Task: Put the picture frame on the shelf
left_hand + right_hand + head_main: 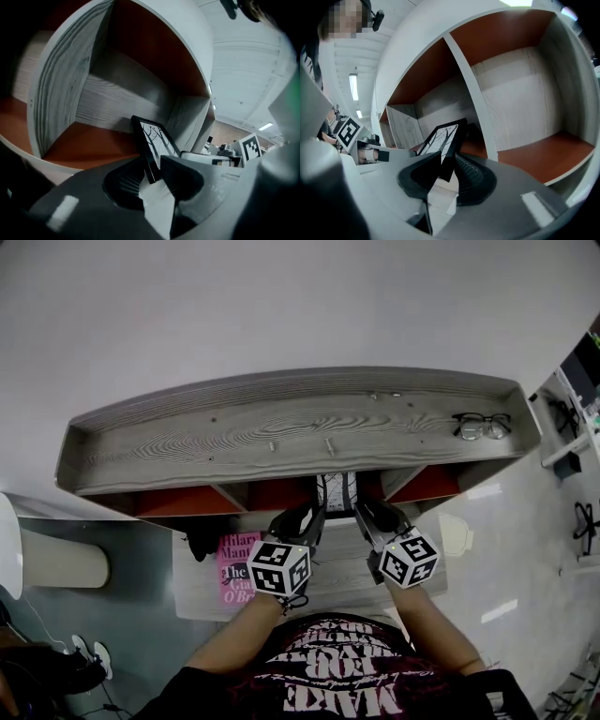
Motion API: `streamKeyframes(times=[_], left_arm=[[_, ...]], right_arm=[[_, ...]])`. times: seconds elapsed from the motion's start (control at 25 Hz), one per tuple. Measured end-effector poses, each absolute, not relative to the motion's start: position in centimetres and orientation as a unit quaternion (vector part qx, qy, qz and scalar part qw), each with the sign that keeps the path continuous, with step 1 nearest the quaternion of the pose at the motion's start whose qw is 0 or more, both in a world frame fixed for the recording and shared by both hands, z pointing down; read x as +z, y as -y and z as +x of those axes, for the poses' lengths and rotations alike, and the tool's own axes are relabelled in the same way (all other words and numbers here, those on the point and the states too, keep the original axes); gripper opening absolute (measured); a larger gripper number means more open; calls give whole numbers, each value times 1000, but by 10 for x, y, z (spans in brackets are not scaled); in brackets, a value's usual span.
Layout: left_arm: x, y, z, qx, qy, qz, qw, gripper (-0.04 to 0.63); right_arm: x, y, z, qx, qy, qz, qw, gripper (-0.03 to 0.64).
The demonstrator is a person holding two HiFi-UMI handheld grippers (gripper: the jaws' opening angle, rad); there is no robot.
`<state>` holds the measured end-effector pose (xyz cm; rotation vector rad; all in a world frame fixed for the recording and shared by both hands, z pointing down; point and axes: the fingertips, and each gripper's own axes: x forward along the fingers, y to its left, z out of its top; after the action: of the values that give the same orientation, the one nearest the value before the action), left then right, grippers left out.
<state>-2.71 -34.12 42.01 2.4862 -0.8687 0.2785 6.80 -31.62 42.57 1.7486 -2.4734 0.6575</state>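
A black picture frame (337,493) with a bare-tree print is held upright between both grippers at the mouth of the shelf's middle compartment. My left gripper (302,521) is shut on the frame's left edge (149,154), and my right gripper (375,518) is shut on its right edge (446,154). The shelf (281,427) is grey wood with orange-red inner panels (543,157). In both gripper views the frame leans into the compartment, its lower part hidden behind the jaws.
A pair of glasses (483,426) lies on the shelf top at the right. A pink book (236,568) rests on the low surface below the shelf, left of my arms. A cream cylinder (56,563) stands at the far left.
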Motion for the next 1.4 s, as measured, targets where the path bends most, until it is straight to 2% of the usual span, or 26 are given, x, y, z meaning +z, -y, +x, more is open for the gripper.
streamKeyframes(times=[0.56,0.72,0.76,1.12,1.4], left_arm=[[417,350,-28,88,313,908,264,114],[419,347,-28,88,312,907,270,115],[419,347,-28,89,311,907,270,115],[416,345,-28,97,307,913,251,118],[399,347,-45,77,334,916,207,117]], right_arm=[[426,324,69,256,786,563,-1,112],[429,321,69,268,783,562,0,120],[429,321,68,268,782,562,1,141],[424,322,66,251,785,567,14,164],[406,313,69,194,798,568,47,161]])
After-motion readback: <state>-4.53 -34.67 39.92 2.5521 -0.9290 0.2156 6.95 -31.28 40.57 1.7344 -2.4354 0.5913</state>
